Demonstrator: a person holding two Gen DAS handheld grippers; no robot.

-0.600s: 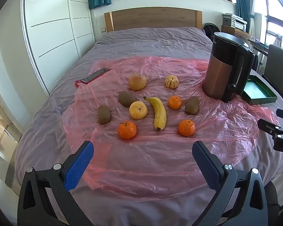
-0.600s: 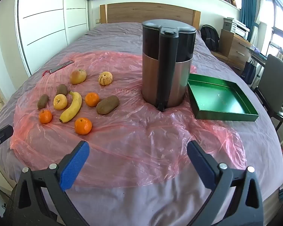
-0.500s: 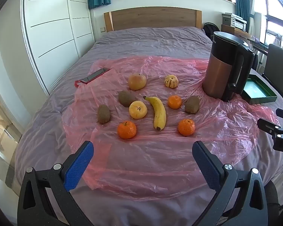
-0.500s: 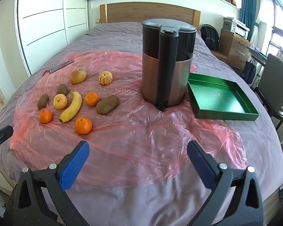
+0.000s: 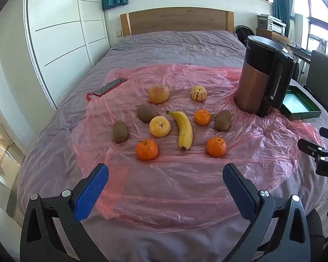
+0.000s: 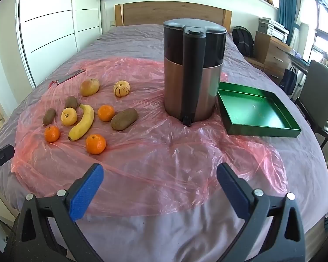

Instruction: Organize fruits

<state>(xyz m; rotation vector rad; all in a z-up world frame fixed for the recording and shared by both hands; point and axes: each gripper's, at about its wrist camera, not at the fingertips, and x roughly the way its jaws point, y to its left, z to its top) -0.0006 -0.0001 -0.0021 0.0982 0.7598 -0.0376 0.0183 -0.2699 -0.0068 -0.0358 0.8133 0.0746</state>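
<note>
Both grippers, left (image 5: 165, 174) and right (image 6: 160, 174), hover wide open, holding nothing. Banana (image 5: 184, 130) lies among fruit on pink sheet (image 5: 185, 185); green tray (image 6: 254, 112) beside kettle (image 6: 193, 69).

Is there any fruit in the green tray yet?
No, the green tray holds no fruit in the right wrist view; the banana and the other fruit all lie on the pink plastic sheet.

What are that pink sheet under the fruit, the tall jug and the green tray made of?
The pink sheet looks like thin translucent plastic film: it crinkles, glints, and the bedcover shows through. The jug seems to be brushed copper-toned metal below, with a glossy black plastic top and handle. The green tray has a shiny, mirror-like sheen, perhaps lacquered metal or foil-faced card; the look leaves it open.
</note>
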